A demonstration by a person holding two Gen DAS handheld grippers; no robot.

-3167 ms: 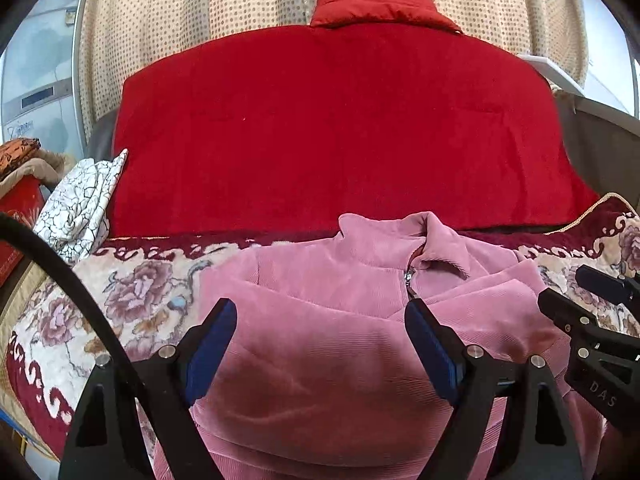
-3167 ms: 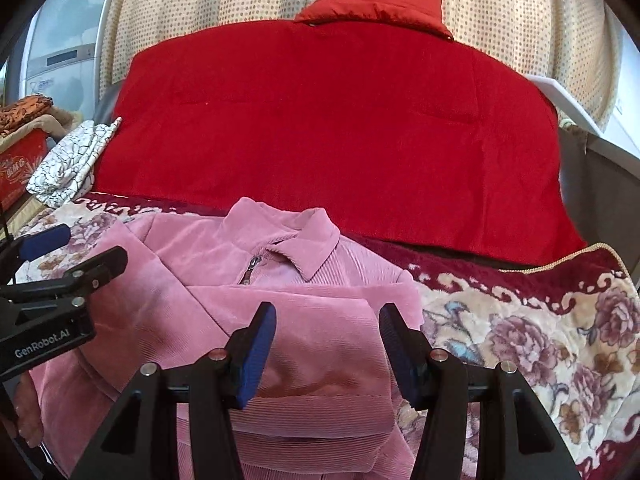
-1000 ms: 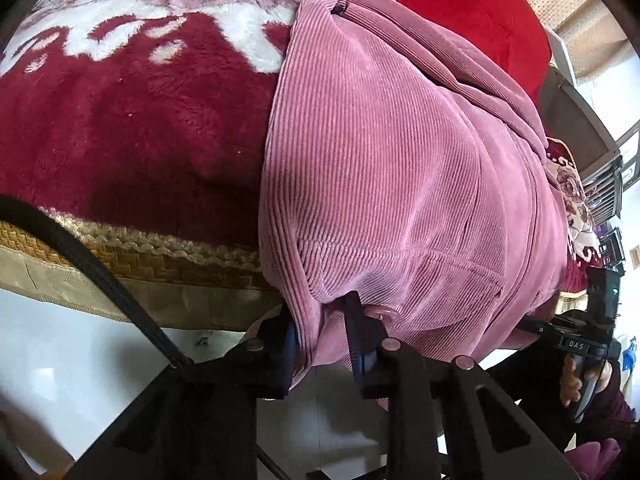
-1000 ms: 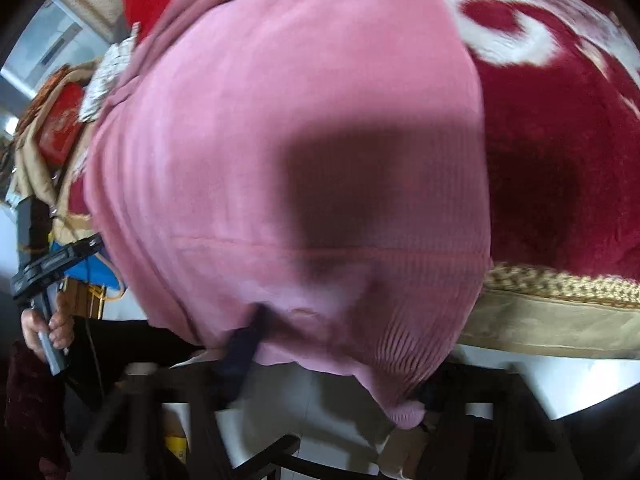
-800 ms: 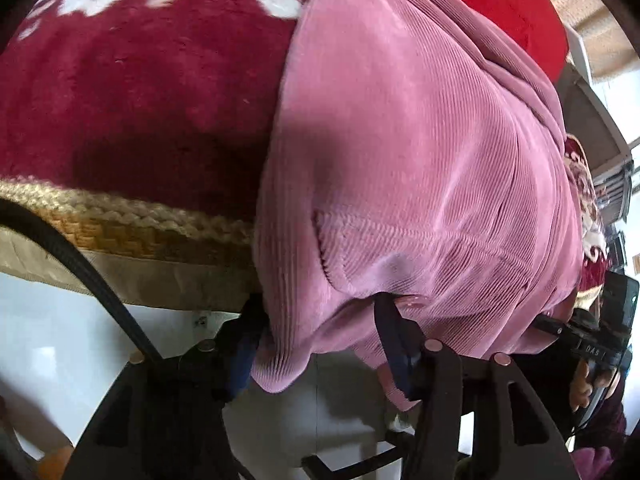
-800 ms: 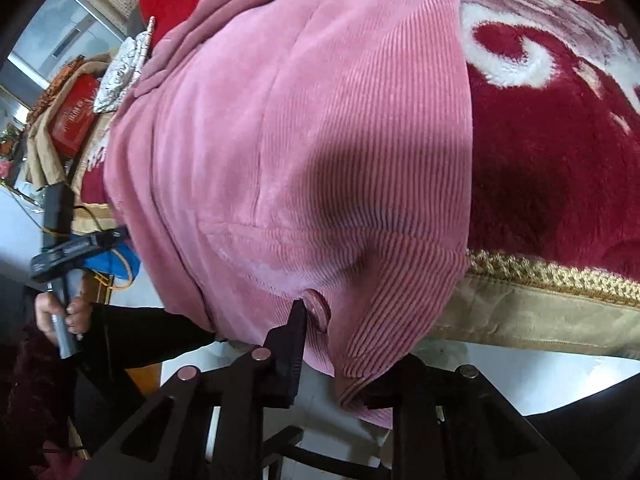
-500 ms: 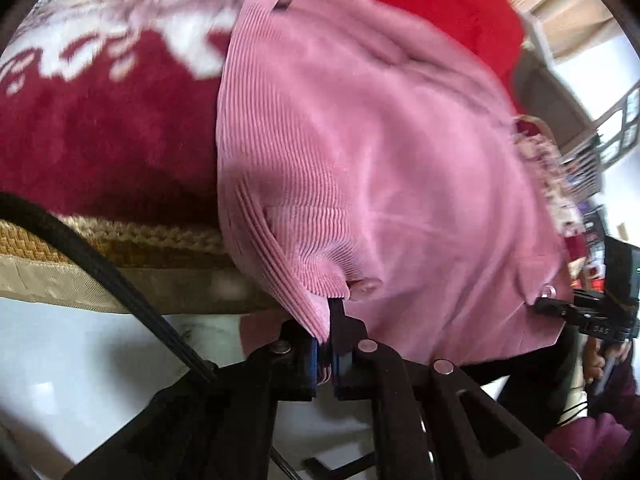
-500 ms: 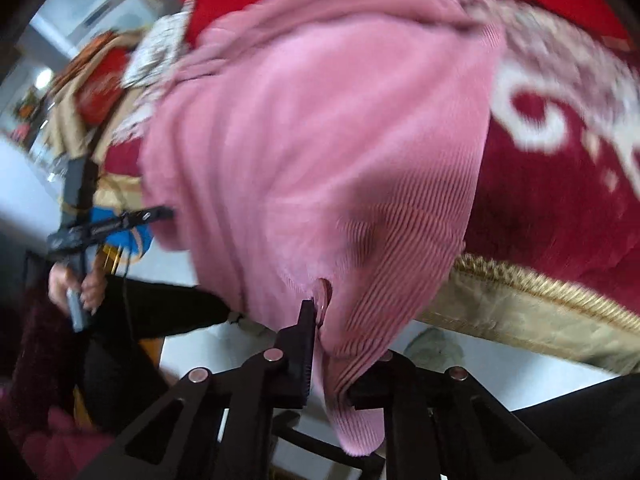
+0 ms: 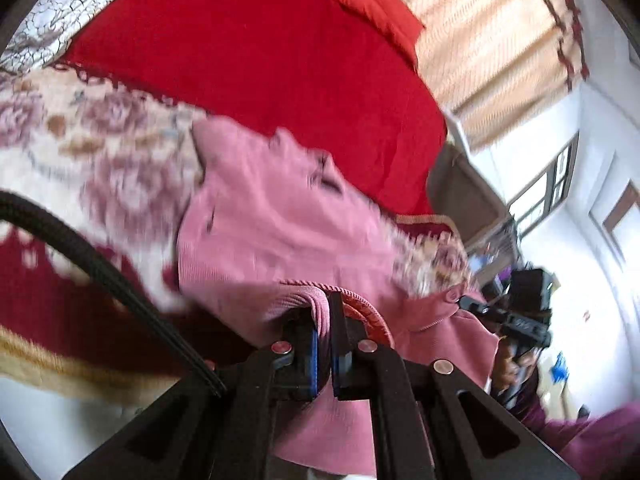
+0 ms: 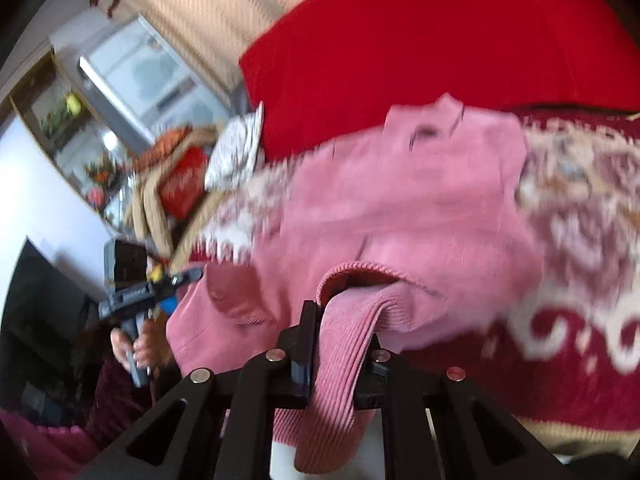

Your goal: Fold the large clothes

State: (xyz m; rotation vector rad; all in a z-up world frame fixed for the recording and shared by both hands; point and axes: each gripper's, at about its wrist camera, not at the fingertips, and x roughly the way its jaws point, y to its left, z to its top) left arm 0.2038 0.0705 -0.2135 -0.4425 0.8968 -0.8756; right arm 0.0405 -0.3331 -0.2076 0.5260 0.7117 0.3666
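Note:
A pink corduroy jacket (image 9: 280, 216) lies collar-away on the floral blanket, its bottom hem lifted off the bed's front edge. My left gripper (image 9: 325, 344) is shut on the hem's left corner. My right gripper (image 10: 340, 344) is shut on the hem's right corner, and a fold of ribbed hem (image 10: 336, 392) hangs down between its fingers. The jacket also shows in the right wrist view (image 10: 400, 208). Each gripper shows in the other's view, the right one (image 9: 516, 320) and the left one (image 10: 136, 292). Both views are motion-blurred.
A floral red-and-cream blanket (image 9: 80, 168) covers the bed, with a red cover (image 9: 260, 48) and red pillow (image 9: 376, 0) behind. A white patterned cloth (image 9: 48, 20) lies at the back left. A cabinet and boxes (image 10: 176, 176) stand to the left.
Both grippers closed on the hem corners below the bed's edge, then rose and tilted up, carrying the hem up toward the jacket's body. The collar and headboard have come back into view.

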